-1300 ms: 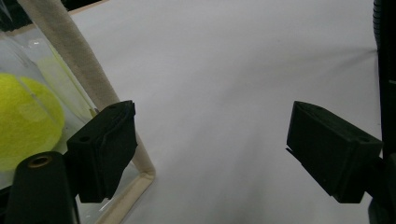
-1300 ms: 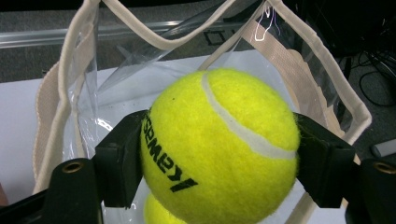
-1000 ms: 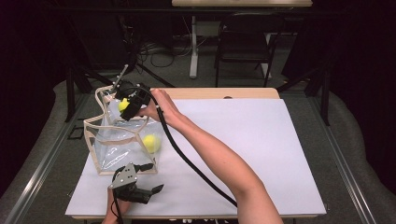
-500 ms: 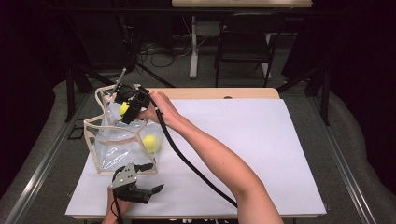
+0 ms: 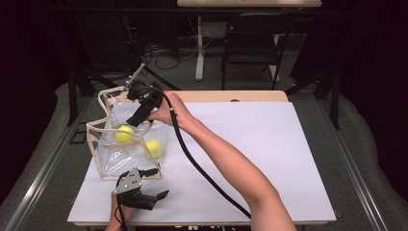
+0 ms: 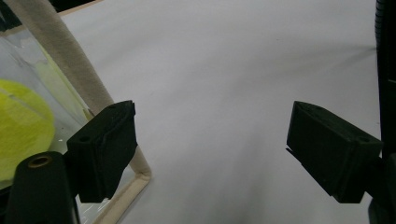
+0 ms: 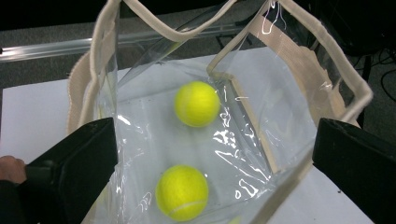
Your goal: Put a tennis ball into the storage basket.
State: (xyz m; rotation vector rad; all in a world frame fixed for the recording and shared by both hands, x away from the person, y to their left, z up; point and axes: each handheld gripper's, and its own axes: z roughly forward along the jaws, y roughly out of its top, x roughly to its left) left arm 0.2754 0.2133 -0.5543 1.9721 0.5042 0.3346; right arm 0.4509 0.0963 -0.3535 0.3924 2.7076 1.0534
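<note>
White sheeting covers the table [image 5: 269,159], and a dark room with a chair [image 5: 250,45] and cables on the floor is seen behind it. At the table's left end a clear plastic bag [image 5: 120,149] edged in beige webbing stands open-mouthed, its walls creased and glinting. Two yellow tennis balls are seen inside it: one [image 5: 124,134] towards the far left, the other [image 5: 153,147] nearer the right wall, the two apart from each other.

The right tongs [image 5: 139,115] are held over the bag's mouth; their jaws have just been opening and now stand wide, with nothing gripped. The left tongs [image 5: 161,195] are held low at the table's near edge, just before the bag's front corner, jaws wide apart and empty.

Most of the sheet to the right of the bag lies bare, while the bag sits close to the table's left edge.

From the right tongs' own view, both balls [image 7: 197,103] [image 7: 181,192] are seen from above through the open mouth. From the left tongs' view, the bag's webbed corner seam [image 6: 70,60] is seen just beside one jaw, with part of a ball [image 6: 21,128] behind the plastic.
</note>
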